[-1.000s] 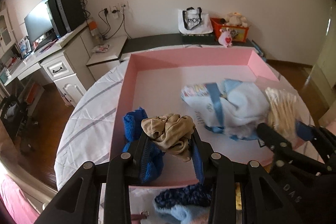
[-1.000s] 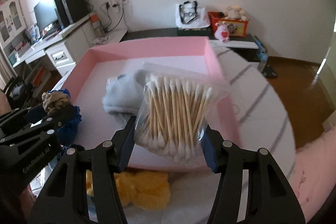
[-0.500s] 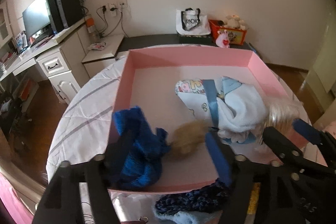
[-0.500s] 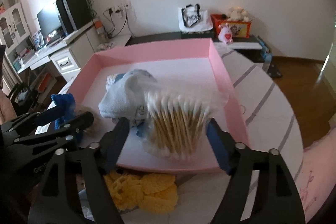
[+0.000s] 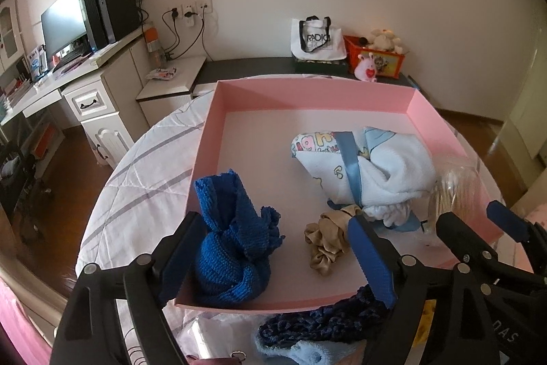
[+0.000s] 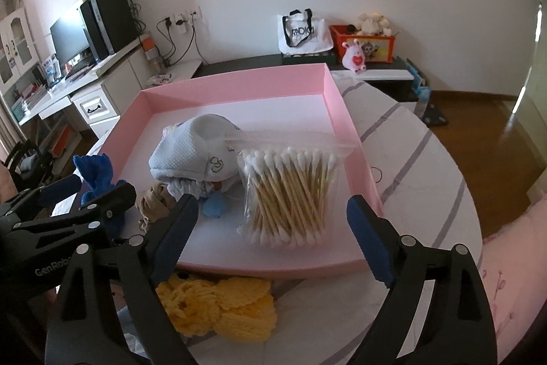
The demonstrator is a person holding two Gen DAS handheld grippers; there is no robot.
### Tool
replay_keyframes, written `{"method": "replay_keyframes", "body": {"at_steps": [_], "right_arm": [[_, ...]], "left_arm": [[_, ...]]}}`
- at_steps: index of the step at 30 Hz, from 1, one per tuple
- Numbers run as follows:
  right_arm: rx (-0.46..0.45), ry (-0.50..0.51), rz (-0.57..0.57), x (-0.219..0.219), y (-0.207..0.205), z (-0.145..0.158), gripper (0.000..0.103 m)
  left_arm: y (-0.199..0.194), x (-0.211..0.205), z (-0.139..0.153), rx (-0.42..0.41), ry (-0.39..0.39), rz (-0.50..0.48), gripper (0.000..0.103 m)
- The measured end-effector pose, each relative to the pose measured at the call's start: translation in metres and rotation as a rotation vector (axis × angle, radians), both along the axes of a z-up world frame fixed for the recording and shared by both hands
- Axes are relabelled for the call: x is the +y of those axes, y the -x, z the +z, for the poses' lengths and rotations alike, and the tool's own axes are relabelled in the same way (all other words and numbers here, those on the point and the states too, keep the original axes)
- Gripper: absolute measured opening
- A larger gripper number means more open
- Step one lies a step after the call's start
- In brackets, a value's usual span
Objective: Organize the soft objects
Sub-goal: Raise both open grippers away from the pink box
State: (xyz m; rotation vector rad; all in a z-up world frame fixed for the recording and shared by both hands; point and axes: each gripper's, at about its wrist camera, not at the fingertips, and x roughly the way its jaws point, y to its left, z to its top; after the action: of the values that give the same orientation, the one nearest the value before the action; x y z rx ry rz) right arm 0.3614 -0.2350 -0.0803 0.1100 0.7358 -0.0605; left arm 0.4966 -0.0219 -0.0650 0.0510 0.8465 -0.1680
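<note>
A pink tray [image 5: 307,98] lies on the round table. In it are a blue knitted piece [image 5: 232,245] at the front left, a beige scrunchie [image 5: 324,242], a pale blue bundled cloth [image 5: 369,170] and a clear bag of cotton swabs [image 6: 290,194] at the front right. My left gripper [image 5: 273,248] is open and empty above the tray's front edge, between the blue knit and the scrunchie. My right gripper [image 6: 270,228] is open and empty, just in front of the swab bag. The tray also shows in the right wrist view [image 6: 239,84].
A yellow knitted piece [image 6: 218,307] and a dark blue knitted piece [image 5: 324,320] lie on the striped tablecloth [image 6: 410,159] in front of the tray. A hair tie [image 6: 376,175] lies right of the tray. A desk with a monitor [image 5: 65,23] stands at the left.
My left gripper opened and dropped the beige scrunchie into the tray. My right gripper opened and let the swab bag down into the tray. Both grippers drew back.
</note>
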Motion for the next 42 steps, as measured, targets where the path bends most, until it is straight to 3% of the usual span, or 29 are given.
{"method": "replay_keyframes", "body": {"at_steps": [20,42], "right_arm": [[-0.017,0.005,-0.014,-0.001,0.024,0.012,0.088],[-0.109,0.040,-0.010,0.010,0.115,0.059,0.096]], "left_arm": [[0.022,-0.003,0.018,-0.009,0.003,0.022,0.084],[0.146,0.009,0.076,-0.106,0.009,0.019,0.085]]}}
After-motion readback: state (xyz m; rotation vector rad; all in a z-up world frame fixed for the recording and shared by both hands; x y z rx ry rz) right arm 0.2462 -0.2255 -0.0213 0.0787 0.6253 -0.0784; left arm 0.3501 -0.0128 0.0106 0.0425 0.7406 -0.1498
